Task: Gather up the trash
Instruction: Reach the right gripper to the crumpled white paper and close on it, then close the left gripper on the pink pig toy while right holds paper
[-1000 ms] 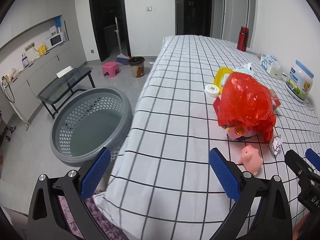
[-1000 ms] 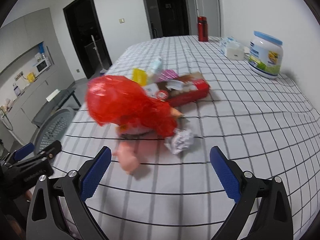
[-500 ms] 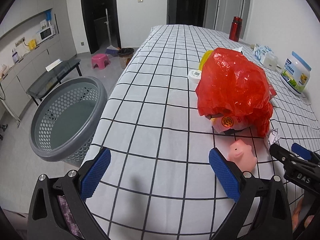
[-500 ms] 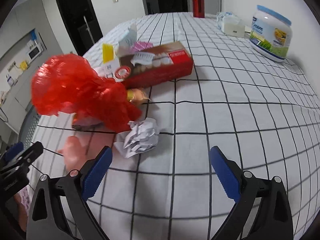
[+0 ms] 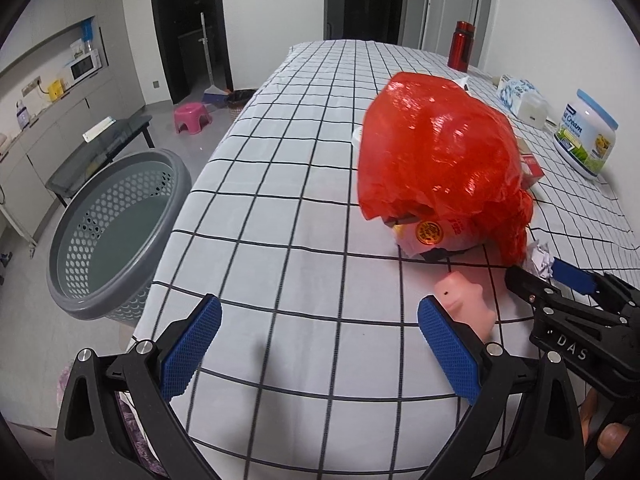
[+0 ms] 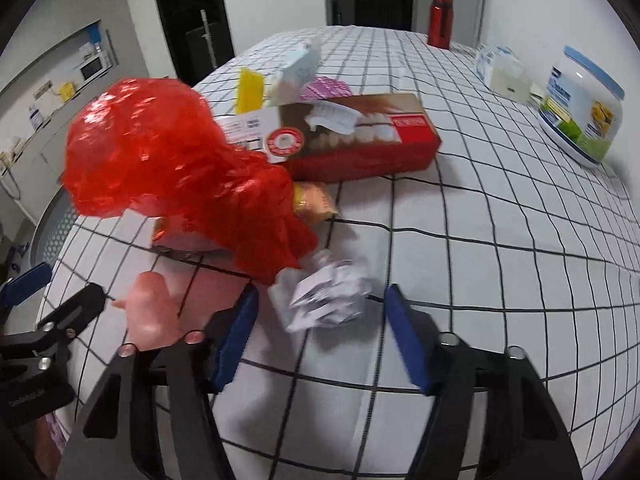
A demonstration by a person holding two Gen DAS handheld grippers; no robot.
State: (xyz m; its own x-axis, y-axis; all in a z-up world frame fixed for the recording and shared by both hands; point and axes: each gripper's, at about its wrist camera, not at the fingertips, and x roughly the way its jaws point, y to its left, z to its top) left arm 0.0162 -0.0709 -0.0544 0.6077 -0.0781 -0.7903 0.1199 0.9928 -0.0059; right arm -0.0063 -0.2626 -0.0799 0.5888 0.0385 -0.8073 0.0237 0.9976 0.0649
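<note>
The right tongs (image 6: 320, 320) stand partly open, blue pads either side of the crumpled white paper ball (image 6: 326, 298) but not yet pressing it, so far as the blurred view allows; the paper lies on the desk covered in a white cloth with a black grid (image 6: 500, 280), near the front edge, touching the trailing end of the crinkled red plastic bag (image 6: 160, 160). That bag is draped over a white packet with a gold round sticker (image 5: 430, 234), which judging by its slack folds is why it stands up as a dome. Just left of the paper rests a small pink rubber pig toy (image 5: 466, 308). Behind the bag lies a long red cardboard box (image 6: 360, 140), with a yellow card and pale wrappers beyond it. The left tongs (image 5: 320, 344) are wide open and hold nothing, hovering over the bare near-left part of the cloth, apparently waiting. A grey perforated plastic basket (image 5: 116, 224) stands on the floor off the left edge of the desk, well apart from the paper, placed where trash can be dropped over the side. Judgement: the collecting has barely begun; the basket appears empty, and the paper looks to be the item in hand.
</note>
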